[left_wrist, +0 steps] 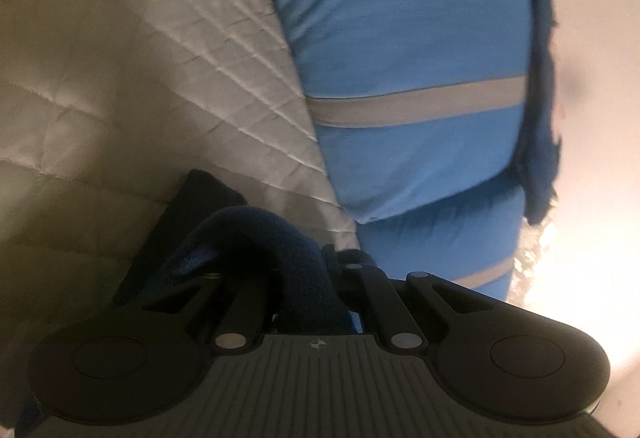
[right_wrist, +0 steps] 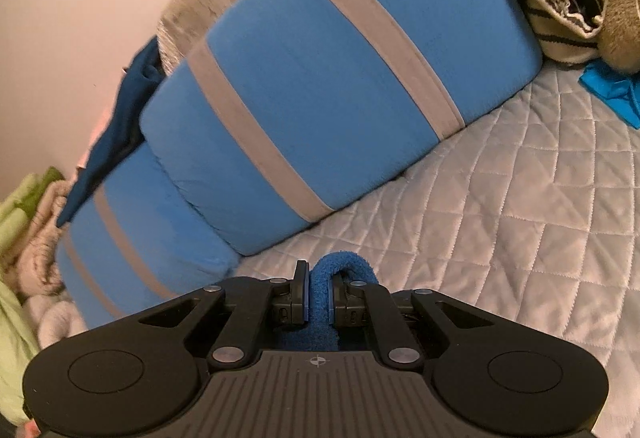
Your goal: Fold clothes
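Observation:
A dark blue fleecy garment (left_wrist: 256,238) bunches between the fingers of my left gripper (left_wrist: 280,270), which is shut on it above the quilted bed cover (left_wrist: 200,77). The cloth hides the left fingertips. In the right wrist view my right gripper (right_wrist: 319,292) is shut on a blue fleecy fold (right_wrist: 320,274) of the garment, which sticks up between the two pads. The rest of the garment hangs below both grippers, out of view.
Two blue pillows with grey stripes (right_wrist: 320,85) lie against the wall, with a dark blue cloth (right_wrist: 120,133) behind them. A woven bag (right_wrist: 560,9) and a turquoise item (right_wrist: 612,89) sit at the right. Green and beige clothes (right_wrist: 24,230) pile at the left.

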`<state>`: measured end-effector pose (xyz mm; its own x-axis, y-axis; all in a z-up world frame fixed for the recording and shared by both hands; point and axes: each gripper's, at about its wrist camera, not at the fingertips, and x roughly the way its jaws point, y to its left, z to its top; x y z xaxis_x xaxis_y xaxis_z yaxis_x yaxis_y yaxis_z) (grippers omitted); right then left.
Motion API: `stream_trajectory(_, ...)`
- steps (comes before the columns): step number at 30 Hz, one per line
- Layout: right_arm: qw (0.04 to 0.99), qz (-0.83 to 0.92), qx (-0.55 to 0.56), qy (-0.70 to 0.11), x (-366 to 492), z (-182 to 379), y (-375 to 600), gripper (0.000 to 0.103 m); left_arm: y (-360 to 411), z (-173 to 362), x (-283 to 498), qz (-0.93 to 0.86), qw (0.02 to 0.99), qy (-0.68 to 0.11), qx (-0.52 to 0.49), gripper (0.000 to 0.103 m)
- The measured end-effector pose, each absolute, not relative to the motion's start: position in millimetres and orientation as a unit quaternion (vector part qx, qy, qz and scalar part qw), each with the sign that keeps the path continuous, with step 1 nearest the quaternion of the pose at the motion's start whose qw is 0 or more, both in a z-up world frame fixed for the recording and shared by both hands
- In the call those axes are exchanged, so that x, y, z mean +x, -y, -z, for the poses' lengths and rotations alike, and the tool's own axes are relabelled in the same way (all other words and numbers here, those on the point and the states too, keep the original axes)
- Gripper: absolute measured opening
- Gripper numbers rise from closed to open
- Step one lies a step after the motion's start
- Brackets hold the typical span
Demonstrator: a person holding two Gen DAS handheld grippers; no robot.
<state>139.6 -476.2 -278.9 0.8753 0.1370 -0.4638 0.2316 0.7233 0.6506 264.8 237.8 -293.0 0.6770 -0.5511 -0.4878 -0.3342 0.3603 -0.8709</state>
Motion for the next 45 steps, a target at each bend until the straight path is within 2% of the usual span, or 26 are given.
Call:
stream_trajectory(5, 0.89, 0.036, 0.369, -0.265, 161, 294, 478, 0.01, -240, 316, 278, 0.061, 0.702, -0.404, -0.583, 0.009)
stream_trajectory(10, 0.886, 0.043, 0.372, -0.273, 180, 304, 477, 0.01, -244, 333, 284, 0.055, 0.677, -0.393, -0.62, 0.017)
stream_trajectory(13, 0.888, 0.041, 0.368, -0.272, 190, 307, 475, 0.011, -247, 335, 284, 0.059, 0.675, -0.362, -0.64, 0.038)
stream_trajectory(15, 0.894, 0.04, 0.36, -0.266, 195, 305, 471, 0.012, -250, 328, 282, 0.063, 0.682, -0.325, -0.652, 0.069)
stream_trajectory(16, 0.897, 0.038, 0.355, -0.262, 196, 303, 469, 0.017, -251, 322, 280, 0.067, 0.689, -0.302, -0.656, 0.073)
stream_trajectory(18, 0.907, 0.031, 0.333, -0.254, 196, 295, 462, 0.04, -250, 300, 277, 0.079, 0.727, -0.275, -0.624, 0.077)
stream_trajectory(20, 0.926, 0.035, 0.292, -0.238, 192, 284, 451, 0.098, -244, 273, 275, 0.083, 0.773, -0.268, -0.568, 0.078)
stream_trajectory(21, 0.938, 0.048, 0.258, -0.225, 189, 278, 442, 0.102, -237, 258, 272, 0.078, 0.801, -0.271, -0.529, 0.079)
stream_trajectory(25, 0.955, 0.069, 0.157, -0.243, 193, 265, 411, 0.103, -188, 218, 264, 0.052, 0.903, -0.287, -0.316, 0.079)
stream_trajectory(27, 0.957, 0.072, 0.113, -0.257, 196, 264, 392, 0.103, -159, 215, 263, 0.046, 0.928, -0.294, -0.223, 0.08)
stream_trajectory(31, 0.951, 0.079, 0.042, -0.294, 211, 276, 360, 0.103, -104, 225, 260, 0.046, 0.947, -0.309, -0.07, 0.08)
stream_trajectory(34, 0.94, 0.082, 0.016, -0.331, 225, 299, 345, 0.103, -77, 253, 270, 0.031, 0.947, -0.32, 0.01, 0.08)
stream_trajectory(35, 0.936, 0.084, 0.008, -0.341, 230, 308, 342, 0.103, -70, 268, 275, 0.027, 0.944, -0.328, 0.037, 0.081)
stream_trajectory(36, 0.932, 0.09, 0.0, -0.352, 234, 322, 340, 0.103, -64, 289, 282, 0.03, 0.935, -0.349, 0.061, 0.087)
stream_trajectory(39, 0.924, 0.089, 0.029, -0.37, 240, 355, 347, 0.103, -74, 329, 289, 0.051, 0.923, -0.378, 0.045, 0.094)
stream_trajectory(45, 0.924, 0.094, 0.033, -0.369, 241, 359, 348, 0.103, -82, 329, 290, 0.055, 0.925, -0.375, 0.025, 0.096)
